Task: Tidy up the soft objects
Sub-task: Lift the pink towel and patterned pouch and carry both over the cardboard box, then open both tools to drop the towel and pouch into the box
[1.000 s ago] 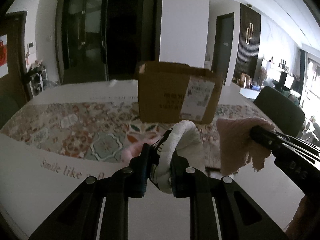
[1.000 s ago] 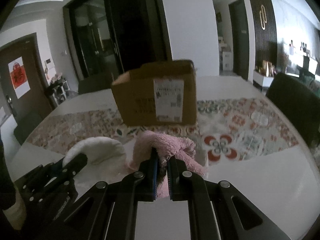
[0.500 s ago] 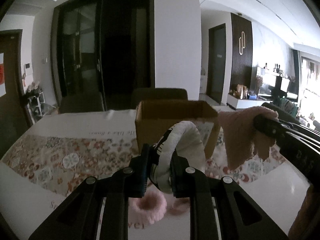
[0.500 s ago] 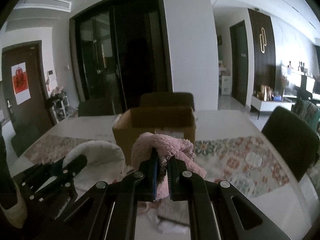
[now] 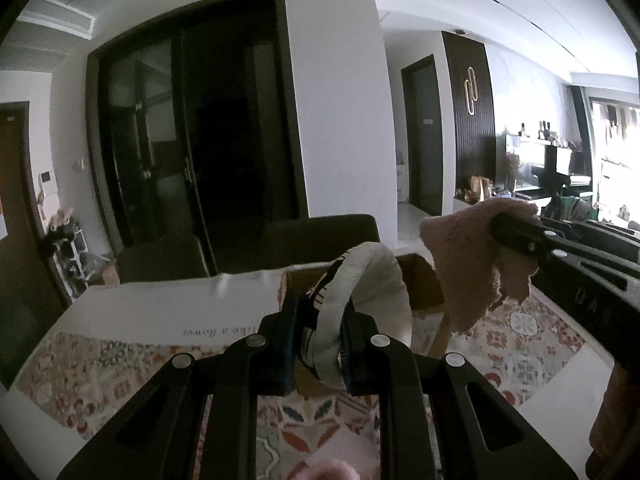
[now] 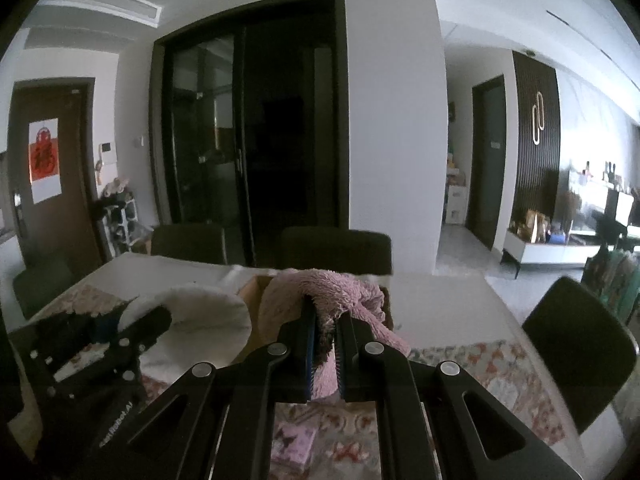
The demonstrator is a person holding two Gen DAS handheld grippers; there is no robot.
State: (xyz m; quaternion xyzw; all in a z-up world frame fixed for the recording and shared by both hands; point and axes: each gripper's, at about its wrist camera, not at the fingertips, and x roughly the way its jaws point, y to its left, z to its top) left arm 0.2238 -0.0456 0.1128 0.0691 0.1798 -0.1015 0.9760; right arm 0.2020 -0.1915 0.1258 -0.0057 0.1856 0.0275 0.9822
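A white table (image 5: 140, 312) carries a patterned runner (image 5: 100, 364) with red and blue flowers, and dark chairs (image 6: 336, 248) stand at its far edge before black glass doors (image 6: 244, 120); on the left wall hangs a brown door with a red paper sign (image 6: 44, 158). An open cardboard box (image 5: 420, 284) stands on the runner near the middle of the table. The left gripper (image 5: 320, 344) is pinching a white soft item (image 5: 372, 280) with dark stripes, held above the near edge of the box. The right gripper (image 6: 324, 344) has its fingers pressed on a pink fluffy cloth (image 6: 340, 292), also raised just in front of the box. A small pink item (image 6: 292, 444) lies on the runner near the front edge.
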